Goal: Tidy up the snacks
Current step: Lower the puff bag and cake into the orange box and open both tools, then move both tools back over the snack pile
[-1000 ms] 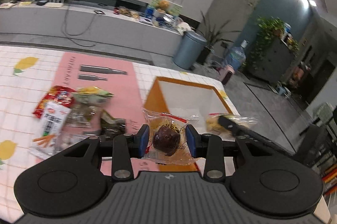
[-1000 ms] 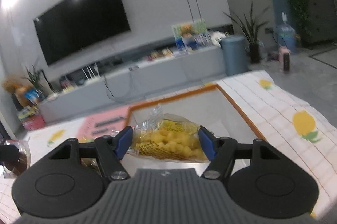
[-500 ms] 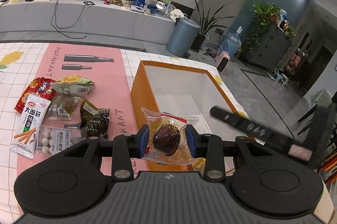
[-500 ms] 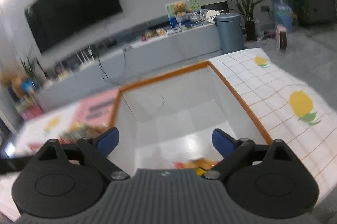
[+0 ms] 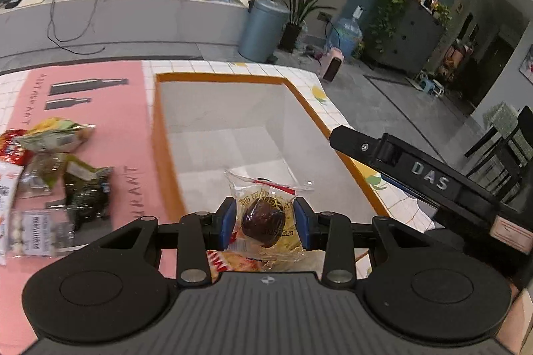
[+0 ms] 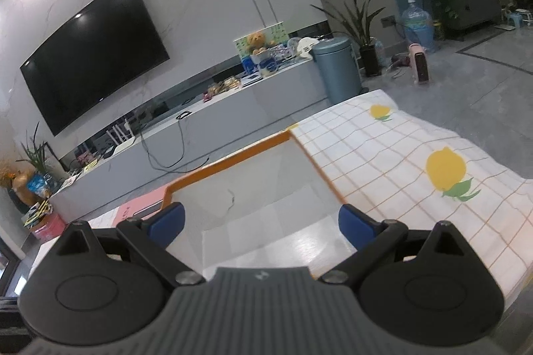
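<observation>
A table [image 5: 336, 111] covered with a white grid-patterned cloth printed with yellow lemons fills the lower half of both views. On the left of the left wrist view a pink mat [image 5: 110, 121] with grey bottle shapes and lettering lies flat on the cloth. At the left edge of that frame a cluster of snack packets [image 5: 50, 175] rests on the mat: a red one, a yellow-green one, clear and dark green pouches, and a white-labelled pack, touching or overlapping one another. Just right of the mat, at centre frame, an orange-rimmed box [image 5: 163, 148] with a pale inside stands on the cloth. In the right wrist view the box [image 6: 233, 160] sits at centre, bare lemon cloth to its right.
</observation>
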Motion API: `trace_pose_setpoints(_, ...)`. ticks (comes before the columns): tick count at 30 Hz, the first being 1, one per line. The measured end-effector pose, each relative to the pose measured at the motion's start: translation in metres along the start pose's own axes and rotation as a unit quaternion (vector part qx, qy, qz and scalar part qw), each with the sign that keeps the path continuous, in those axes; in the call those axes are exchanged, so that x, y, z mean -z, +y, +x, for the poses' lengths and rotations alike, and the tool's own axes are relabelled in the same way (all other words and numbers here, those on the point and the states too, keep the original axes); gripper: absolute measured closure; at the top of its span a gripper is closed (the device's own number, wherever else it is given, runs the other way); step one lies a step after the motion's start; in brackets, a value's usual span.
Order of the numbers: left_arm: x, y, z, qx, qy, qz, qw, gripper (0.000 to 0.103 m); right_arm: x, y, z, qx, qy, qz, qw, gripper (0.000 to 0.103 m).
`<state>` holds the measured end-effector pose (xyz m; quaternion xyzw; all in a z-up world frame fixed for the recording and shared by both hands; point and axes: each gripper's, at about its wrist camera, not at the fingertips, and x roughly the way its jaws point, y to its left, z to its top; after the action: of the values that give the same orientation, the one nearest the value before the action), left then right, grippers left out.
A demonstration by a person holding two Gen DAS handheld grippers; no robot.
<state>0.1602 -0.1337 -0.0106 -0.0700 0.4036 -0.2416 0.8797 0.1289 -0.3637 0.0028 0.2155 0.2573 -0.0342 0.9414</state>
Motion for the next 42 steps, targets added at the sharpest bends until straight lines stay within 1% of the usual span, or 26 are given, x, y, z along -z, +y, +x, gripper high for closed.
trace_pose_setpoints(2, 0.000, -0.009, 0.014, -0.009, 0.006, 0.009, 0.9999, 0.061, -0.002, -0.005, -0.003, 0.006, -0.008, 0.003, 1.000, 0.007)
trace_pose_setpoints(5, 0.000, -0.017, 0.037, -0.058, 0.018, 0.023, 0.9979, 0.061, -0.006, -0.013, -0.007, 0.011, -0.014, 0.014, 1.000, 0.007)
trace_pose_setpoints(7, 0.003, -0.019, 0.051, -0.077, 0.023, 0.029, 0.9963, 0.061, -0.007, -0.015, -0.007, 0.009, -0.015, 0.019, 1.000, 0.007)
trace_pose_setpoints(10, 0.006, -0.021, 0.064, -0.092, 0.029, 0.037, 0.9947, 0.061, -0.007, -0.015, -0.008, 0.011, -0.017, 0.013, 1.000, 0.007)
trace_pose_setpoints(13, 0.008, -0.021, 0.073, -0.107, 0.035, 0.034, 0.9931, 0.061, -0.006, -0.009, -0.011, 0.012, -0.021, -0.006, 1.000, 0.007)
trace_pose_setpoints(15, 0.010, -0.026, 0.074, -0.124, 0.027, 0.049, 0.9907, 0.061, -0.008, -0.006, -0.011, 0.004, -0.026, -0.014, 1.000, 0.007)
trace_pose_setpoints(17, 0.014, -0.034, 0.072, -0.150, 0.010, 0.086, 0.9849, 0.061, -0.008, -0.004, -0.013, -0.001, -0.027, -0.017, 0.999, 0.007)
trace_pose_setpoints(19, 0.017, -0.039, 0.071, -0.163, 0.004, 0.105, 0.9810, 0.058, -0.007, -0.005, -0.012, 0.003, -0.026, -0.015, 1.000, 0.007)
trace_pose_setpoints(20, 0.017, -0.039, 0.070, -0.158, 0.005, 0.106, 0.9817, 0.057, -0.007, -0.006, -0.012, 0.005, -0.025, -0.012, 1.000, 0.007)
trace_pose_setpoints(21, 0.017, -0.038, 0.069, -0.155, 0.006, 0.101, 0.9827, 0.049, -0.007, -0.008, -0.011, 0.006, -0.024, -0.009, 1.000, 0.007)
trace_pose_setpoints(22, 0.017, -0.037, 0.068, -0.148, 0.007, 0.096, 0.9843, 0.038, -0.007, -0.009, -0.011, 0.007, -0.023, -0.005, 1.000, 0.007)
trace_pose_setpoints(24, 0.014, -0.034, 0.062, -0.143, 0.001, 0.081, 0.9863, 0.025, -0.008, -0.009, -0.011, 0.007, -0.024, -0.002, 1.000, 0.007)
trace_pose_setpoints(28, 0.009, -0.030, 0.045, -0.134, -0.020, 0.071, 0.9883, 0.024, -0.008, -0.004, -0.009, 0.011, -0.024, -0.013, 1.000, 0.007)
trace_pose_setpoints(30, 0.007, -0.027, 0.032, -0.121, -0.029, 0.072, 0.9897, 0.023, -0.006, 0.002, -0.007, 0.024, -0.025, -0.036, 0.999, 0.007)
trace_pose_setpoints(32, 0.008, -0.022, 0.015, -0.115, -0.043, 0.072, 0.9898, 0.022, -0.005, 0.009, -0.004, 0.029, -0.022, -0.051, 0.998, 0.007)
trace_pose_setpoints(36, 0.011, -0.006, -0.023, -0.127, -0.069, 0.065, 0.9873, 0.021, 0.000, 0.022, -0.002, 0.005, -0.024, -0.060, 0.998, 0.007)
trace_pose_setpoints(37, 0.012, 0.000, -0.034, -0.133, -0.074, 0.061, 0.9865, 0.021, 0.002, 0.027, -0.002, -0.001, -0.029, -0.065, 0.997, 0.007)
trace_pose_setpoints(38, 0.013, 0.006, -0.041, -0.137, -0.077, 0.058, 0.9860, 0.021, 0.005, 0.034, -0.004, -0.006, -0.044, -0.073, 0.996, 0.007)
trace_pose_setpoints(40, 0.014, 0.020, -0.058, -0.144, -0.080, 0.053, 0.9850, 0.021, 0.010, 0.050, -0.012, -0.013, -0.083, -0.097, 0.992, 0.008)
trace_pose_setpoints(42, 0.017, 0.037, -0.075, -0.151, -0.083, 0.045, 0.9839, 0.021, 0.013, 0.064, -0.019, -0.033, -0.113, -0.112, 0.987, 0.009)
